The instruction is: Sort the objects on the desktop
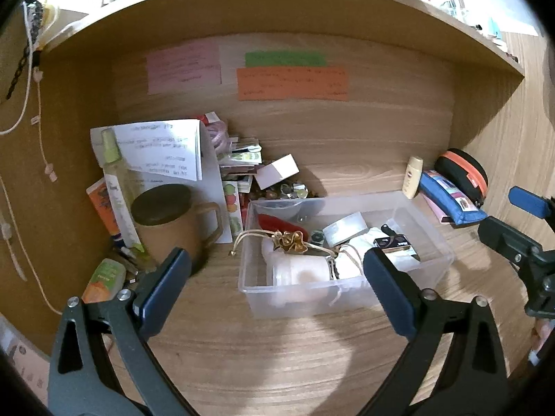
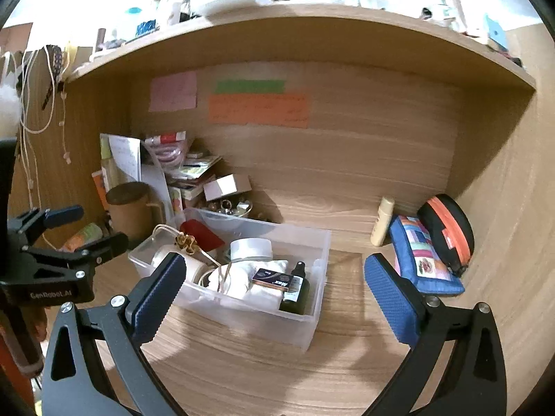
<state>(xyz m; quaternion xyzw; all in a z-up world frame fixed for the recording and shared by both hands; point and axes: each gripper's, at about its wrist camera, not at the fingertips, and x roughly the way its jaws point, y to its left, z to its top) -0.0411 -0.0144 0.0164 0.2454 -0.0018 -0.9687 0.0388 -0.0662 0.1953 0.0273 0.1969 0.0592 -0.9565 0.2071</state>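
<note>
Left wrist view: left gripper (image 1: 274, 270) spread wide, empty, short of the clear bin (image 1: 430, 242) mid-desk. Bin likely light, rigid, slick; grasp a rim wall.

Right wrist view: right gripper (image 2: 274, 277) spread wide, empty. Pouch (image 2: 421, 253) right of bin (image 2: 322, 242), soft; pinch mid-body.

Black hand-held gripper (image 2: 274, 284), blue pads (image 2: 392, 301)

Handwriting on orange note (image 1: 292, 84) illegible.

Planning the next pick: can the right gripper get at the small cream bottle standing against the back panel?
Probably yes. The right gripper is open and empty, and bare desk lies between the clear plastic bin and the cream bottle.
</note>
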